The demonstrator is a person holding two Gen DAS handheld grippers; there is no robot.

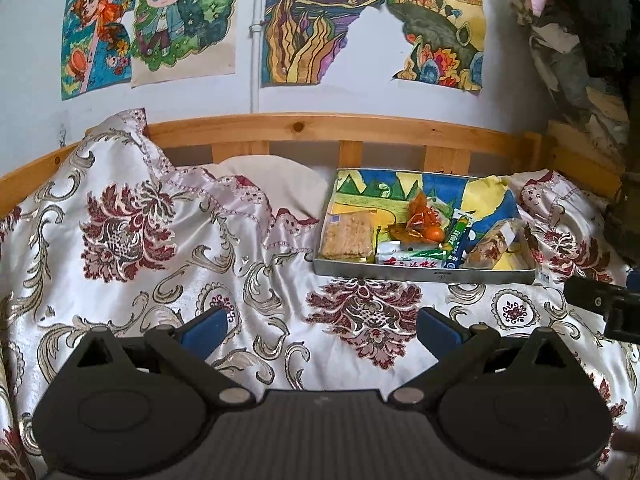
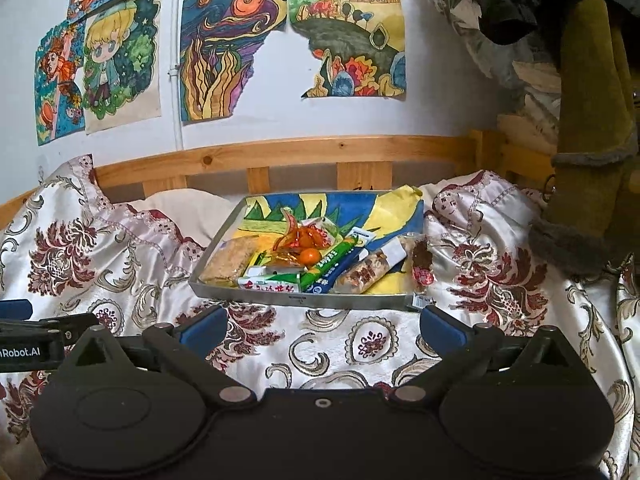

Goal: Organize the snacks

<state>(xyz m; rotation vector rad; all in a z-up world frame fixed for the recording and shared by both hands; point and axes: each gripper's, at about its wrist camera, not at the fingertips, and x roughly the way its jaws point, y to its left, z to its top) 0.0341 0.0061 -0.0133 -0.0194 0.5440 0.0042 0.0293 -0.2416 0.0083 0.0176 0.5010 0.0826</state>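
Your left gripper (image 1: 322,330) sits low over the bed, fingers spread wide, nothing between the blue pads (image 1: 204,330). Your right gripper (image 2: 322,330) is the same: spread wide, empty, hovering above the floral bedspread (image 2: 360,344).

From the left wrist view, the metal tray (image 1: 424,274) lies at about 1 o'clock, resting on the bedspread near the wooden bed rail (image 1: 320,128). From the right wrist view the tray sits at 12 o'clock, just beyond the fingertips.

Tray is lined with a coloured drawing in blue, yellow and green (image 2: 360,208). Contents, all crowded toward the near wall:
- clear-wrapped cracker pack (image 2: 230,260) at the 9 o'clock end
- white packet with red characters (image 2: 270,282) lying along the near wall
- green stick packet (image 2: 332,264) tilted, crossing the middle
- orange-red wrapped sweets (image 2: 298,240) heaped at centre, with a small round orange piece (image 2: 310,257) touching them
- clear-wrapped nut bar (image 2: 368,270) toward the 3 o'clock end

One dark snack packet (image 2: 422,262) leans at the tray's 3 o'clock edge; you cannot tell whether it lies inside or outside.

A pale pillow (image 1: 276,184) lies at the tray's 9 o'clock side. Colourful drawings (image 1: 312,20) hang on the wall above the rail. Part of the other gripper shows at each view's edge.
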